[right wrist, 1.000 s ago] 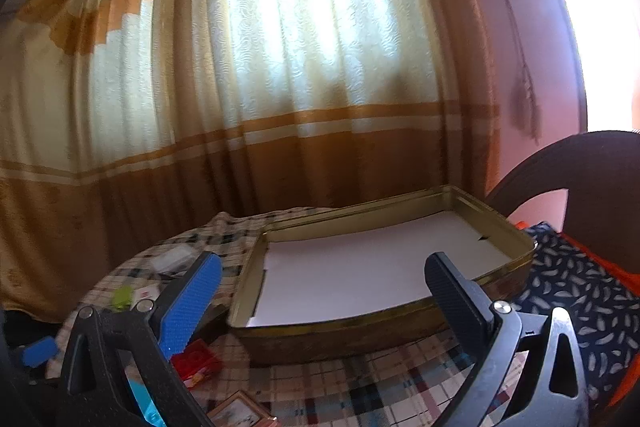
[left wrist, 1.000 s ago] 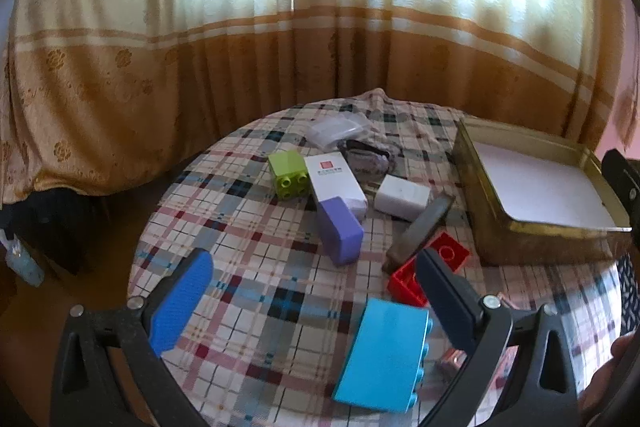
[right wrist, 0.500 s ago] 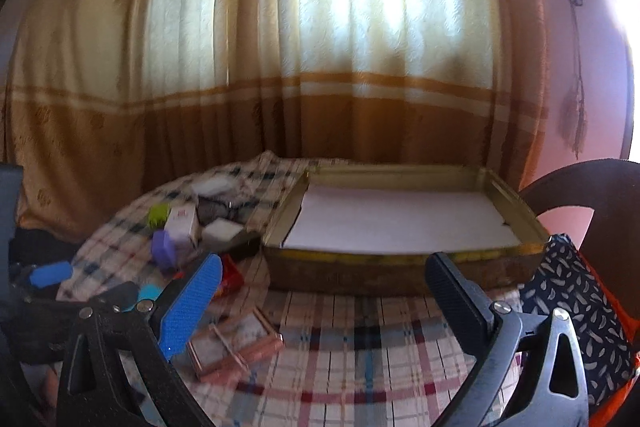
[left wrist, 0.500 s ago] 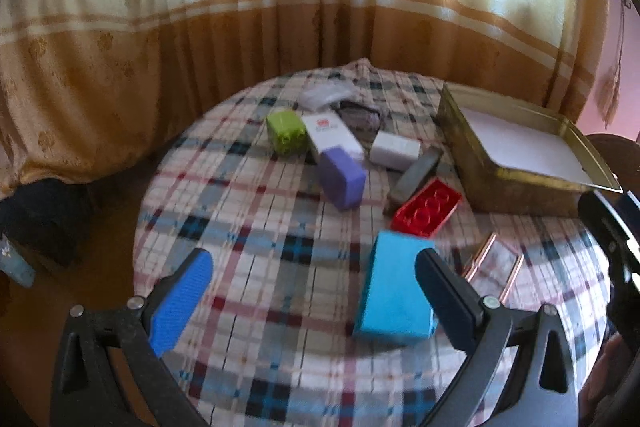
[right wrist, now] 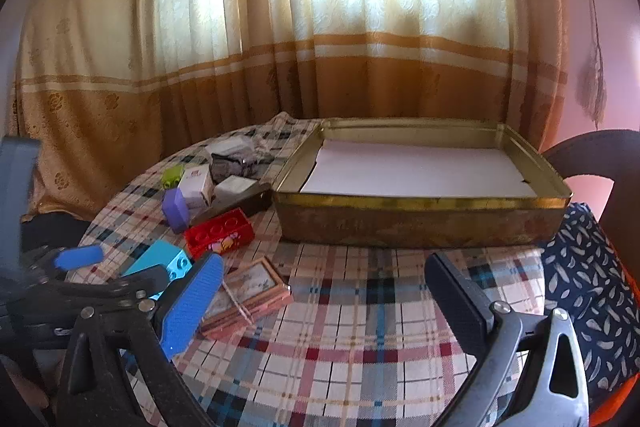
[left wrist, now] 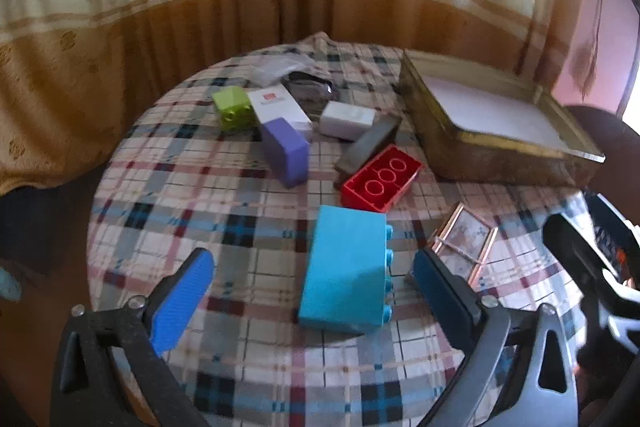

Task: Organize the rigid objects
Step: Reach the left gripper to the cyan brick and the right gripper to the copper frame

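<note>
Blue brick (left wrist: 346, 269) is lying between the left gripper (left wrist: 312, 283) jaws, which are closing, not yet touching; right gripper (right wrist: 324, 291) is hanging wide, empty; next, squeezing squarely.

Blocks (left wrist: 347, 269), small boxes (left wrist: 347, 120) scattered beside tin (left wrist: 500, 163)

My right hand-held gripper (right wrist: 324, 291) hangs spread wide over the counter (right wrist: 360, 307), nothing between its pads. The tin (right wrist: 420, 223) sits at the far right edge, paper-lined. A frame (right wrist: 248, 295) lies just beside my blue pad; blocks (right wrist: 220, 235) cluster far left.
</note>
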`<act>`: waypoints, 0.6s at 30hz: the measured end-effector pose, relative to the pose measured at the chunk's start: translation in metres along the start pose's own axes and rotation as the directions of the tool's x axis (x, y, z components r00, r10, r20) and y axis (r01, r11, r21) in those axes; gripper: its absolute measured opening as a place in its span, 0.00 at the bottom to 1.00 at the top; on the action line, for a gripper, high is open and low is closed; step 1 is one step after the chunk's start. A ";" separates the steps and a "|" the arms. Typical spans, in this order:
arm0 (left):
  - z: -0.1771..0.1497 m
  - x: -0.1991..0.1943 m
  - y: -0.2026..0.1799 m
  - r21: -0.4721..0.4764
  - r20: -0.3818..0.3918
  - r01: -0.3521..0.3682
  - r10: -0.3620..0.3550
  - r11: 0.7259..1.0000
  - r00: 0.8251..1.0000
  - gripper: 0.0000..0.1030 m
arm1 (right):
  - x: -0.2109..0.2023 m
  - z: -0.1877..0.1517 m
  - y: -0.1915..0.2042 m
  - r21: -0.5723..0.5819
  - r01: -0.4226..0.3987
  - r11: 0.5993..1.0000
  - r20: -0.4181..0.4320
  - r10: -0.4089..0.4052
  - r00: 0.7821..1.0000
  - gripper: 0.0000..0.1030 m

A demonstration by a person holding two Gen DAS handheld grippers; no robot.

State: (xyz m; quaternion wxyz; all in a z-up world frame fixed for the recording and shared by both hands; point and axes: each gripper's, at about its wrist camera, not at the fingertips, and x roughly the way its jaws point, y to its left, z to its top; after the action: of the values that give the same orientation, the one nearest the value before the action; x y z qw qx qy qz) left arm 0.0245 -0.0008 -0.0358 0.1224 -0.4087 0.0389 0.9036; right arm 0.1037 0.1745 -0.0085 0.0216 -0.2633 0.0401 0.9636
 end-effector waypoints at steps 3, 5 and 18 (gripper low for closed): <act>-0.003 0.016 0.002 -0.007 -0.070 -0.007 0.006 1.000 0.998 0.86 | 0.002 -0.001 -0.001 -0.009 -0.001 1.000 -0.017 0.001 1.000 0.99; -0.007 0.018 0.004 -0.009 -0.065 -0.003 0.003 1.000 0.998 0.80 | 0.005 -0.001 -0.001 -0.016 -0.008 1.000 -0.033 0.008 0.999 0.99; -0.006 0.009 0.030 -0.063 -0.026 0.065 -0.067 0.996 0.997 0.41 | 0.030 0.006 0.013 -0.048 -0.157 0.986 -0.208 0.144 0.968 0.99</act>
State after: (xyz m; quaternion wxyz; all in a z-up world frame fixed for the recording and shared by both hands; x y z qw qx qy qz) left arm 0.0158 -0.0294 -0.0478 0.1388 -0.4258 -0.0010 0.8941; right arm 0.0745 0.1628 -0.0179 -0.0641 -0.3572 0.0310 0.9313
